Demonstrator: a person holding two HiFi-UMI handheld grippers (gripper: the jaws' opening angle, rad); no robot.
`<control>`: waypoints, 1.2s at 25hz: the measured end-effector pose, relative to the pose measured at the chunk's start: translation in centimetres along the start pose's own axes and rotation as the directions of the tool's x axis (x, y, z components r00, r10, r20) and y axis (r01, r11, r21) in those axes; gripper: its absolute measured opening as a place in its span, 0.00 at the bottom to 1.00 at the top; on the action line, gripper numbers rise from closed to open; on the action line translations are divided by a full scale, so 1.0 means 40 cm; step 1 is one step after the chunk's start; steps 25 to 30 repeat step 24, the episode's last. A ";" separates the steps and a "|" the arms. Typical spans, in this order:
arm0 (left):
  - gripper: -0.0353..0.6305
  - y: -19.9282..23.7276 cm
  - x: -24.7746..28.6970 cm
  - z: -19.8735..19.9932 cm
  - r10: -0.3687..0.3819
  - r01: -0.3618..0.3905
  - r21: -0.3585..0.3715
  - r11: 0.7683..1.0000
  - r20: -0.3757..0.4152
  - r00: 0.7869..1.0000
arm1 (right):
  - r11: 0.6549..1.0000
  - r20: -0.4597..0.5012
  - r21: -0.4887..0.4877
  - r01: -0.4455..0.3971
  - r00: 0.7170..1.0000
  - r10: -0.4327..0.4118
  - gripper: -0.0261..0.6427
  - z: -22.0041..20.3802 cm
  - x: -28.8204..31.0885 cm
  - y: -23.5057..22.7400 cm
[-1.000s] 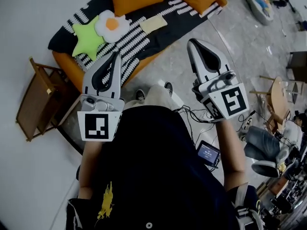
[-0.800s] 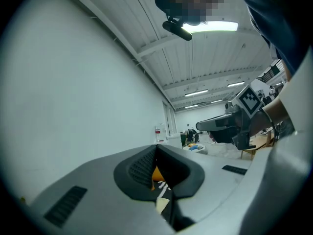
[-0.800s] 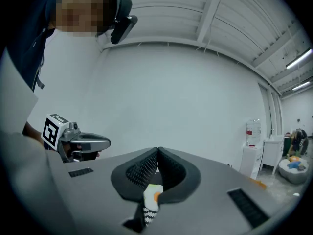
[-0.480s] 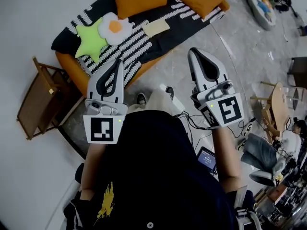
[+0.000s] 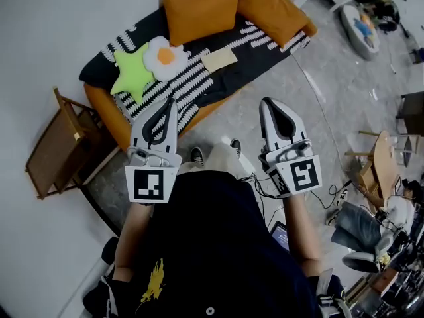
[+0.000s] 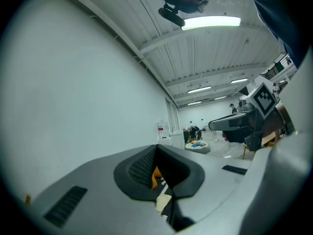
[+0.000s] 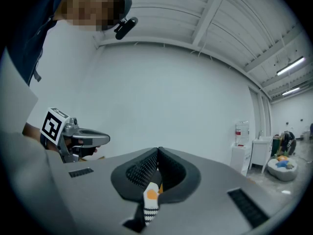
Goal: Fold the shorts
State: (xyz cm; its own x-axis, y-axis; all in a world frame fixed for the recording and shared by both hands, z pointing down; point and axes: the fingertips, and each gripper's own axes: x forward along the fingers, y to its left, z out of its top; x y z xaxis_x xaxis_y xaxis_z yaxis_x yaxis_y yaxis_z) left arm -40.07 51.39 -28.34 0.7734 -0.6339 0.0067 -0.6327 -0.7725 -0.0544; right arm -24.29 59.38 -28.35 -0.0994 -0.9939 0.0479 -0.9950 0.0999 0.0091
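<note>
A pale yellow cloth [image 5: 218, 59], seemingly the shorts, lies flat on the black-and-white striped blanket [image 5: 199, 78] that covers an orange sofa. I stand a step back from the sofa. My left gripper [image 5: 171, 101] and right gripper [image 5: 267, 103] are held level at chest height and point toward it, well short of the cloth. Both are shut, jaws pressed together with nothing between them. Through the hollow under the left gripper's [image 6: 157, 146] jaws I glimpse the cloth [image 6: 164, 202]. The right gripper [image 7: 158, 150] view shows the egg cushion [image 7: 152, 194] the same way.
On the sofa lie two orange cushions [image 5: 199, 12], a green star pillow [image 5: 132, 71] and an egg pillow [image 5: 165, 55]. A wooden folding rack [image 5: 56, 144] leans left of it. Cables [image 5: 262, 177] trail by my feet; a stool [image 5: 381, 151] and clutter stand right.
The head view has shifted, so the sofa sits lower and more of it shows. The right gripper has come slightly lower. Both grippers stay shut and empty.
</note>
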 end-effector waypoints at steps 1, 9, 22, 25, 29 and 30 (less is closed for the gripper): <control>0.07 -0.002 -0.001 0.002 -0.005 0.005 -0.002 1.000 0.005 1.000 | 1.000 0.007 -0.010 0.015 1.000 -0.015 0.06 0.005 -0.001 -0.003; 0.07 -0.034 0.008 0.013 -0.048 0.048 -0.005 0.999 0.019 0.999 | 0.994 0.031 -0.064 0.092 0.995 -0.090 0.06 0.036 -0.026 -0.032; 0.07 -0.010 0.011 0.012 -0.046 0.046 -0.014 0.999 0.006 0.999 | 0.994 0.014 -0.050 0.094 0.996 -0.093 0.06 0.039 -0.008 -0.020; 0.07 -0.009 0.008 0.009 -0.041 0.041 -0.012 0.999 0.004 0.999 | 0.994 0.005 -0.050 0.093 0.996 -0.093 0.06 0.031 -0.009 -0.021; 0.07 -0.009 0.008 0.009 -0.041 0.041 -0.012 0.999 0.004 0.999 | 0.994 0.005 -0.050 0.093 0.996 -0.093 0.06 0.031 -0.009 -0.021; 0.07 -0.009 0.008 0.009 -0.041 0.041 -0.012 0.999 0.004 0.999 | 0.994 0.005 -0.050 0.093 0.996 -0.093 0.06 0.031 -0.009 -0.021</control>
